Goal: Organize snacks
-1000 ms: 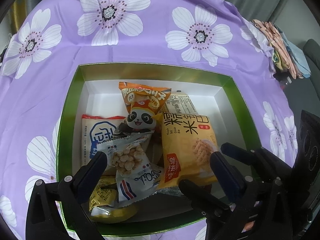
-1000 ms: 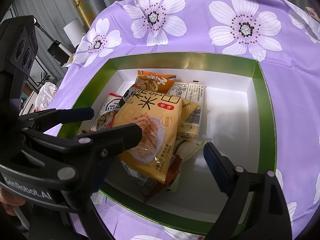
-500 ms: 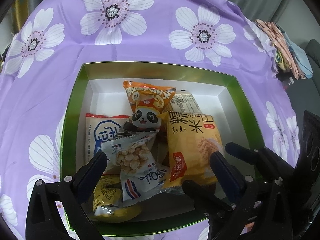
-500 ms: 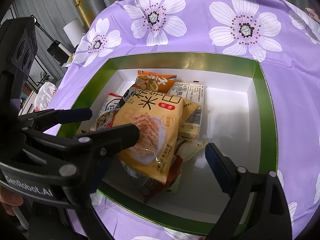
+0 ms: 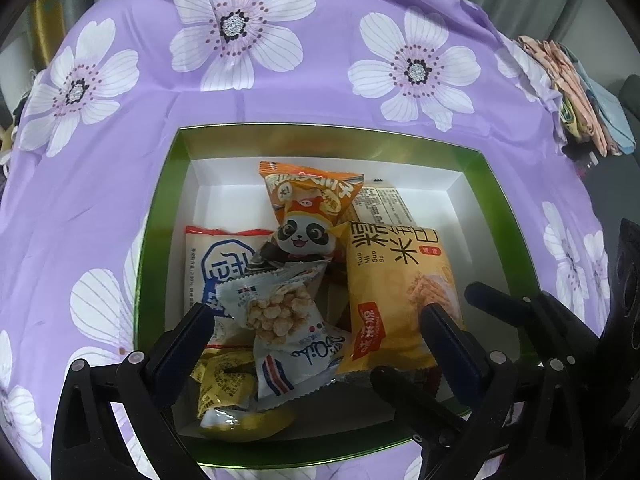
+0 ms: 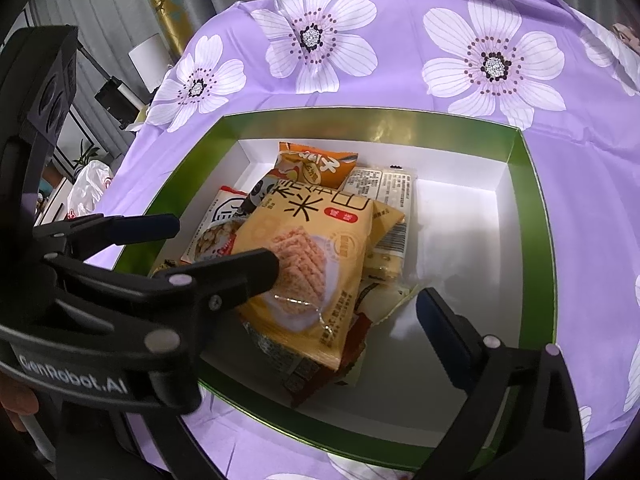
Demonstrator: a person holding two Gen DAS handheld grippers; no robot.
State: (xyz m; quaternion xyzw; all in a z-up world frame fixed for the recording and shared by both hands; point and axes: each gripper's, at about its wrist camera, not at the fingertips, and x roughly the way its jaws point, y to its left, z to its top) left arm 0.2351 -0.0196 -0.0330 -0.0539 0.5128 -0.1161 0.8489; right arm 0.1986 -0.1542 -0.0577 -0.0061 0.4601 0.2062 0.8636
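A green-rimmed box (image 5: 158,240) with a white inside holds several snack packets. A yellow rice-cracker packet (image 5: 394,280) lies on top at the right, beside an orange panda packet (image 5: 312,200), a white-and-blue packet (image 5: 208,264), a clear packet of puffed balls (image 5: 280,312) and a small yellow packet (image 5: 224,384). My left gripper (image 5: 320,334) hangs open over the box's near side, holding nothing. My right gripper (image 6: 346,292) is open and its jaws are opening. The yellow packet (image 6: 320,248) lies loose beneath them, and neither pad presses on it.
The box (image 6: 536,240) sits on a purple cloth with white flowers (image 5: 320,100). The box's white floor (image 6: 460,248) at the right is bare. Folded cloths (image 5: 580,92) lie at the far right edge. A white plastic bag (image 6: 88,188) and furniture stand beyond the table's left side.
The right gripper's jaws have spread a little wider. The packets lie where they were, and both hands hold their place.
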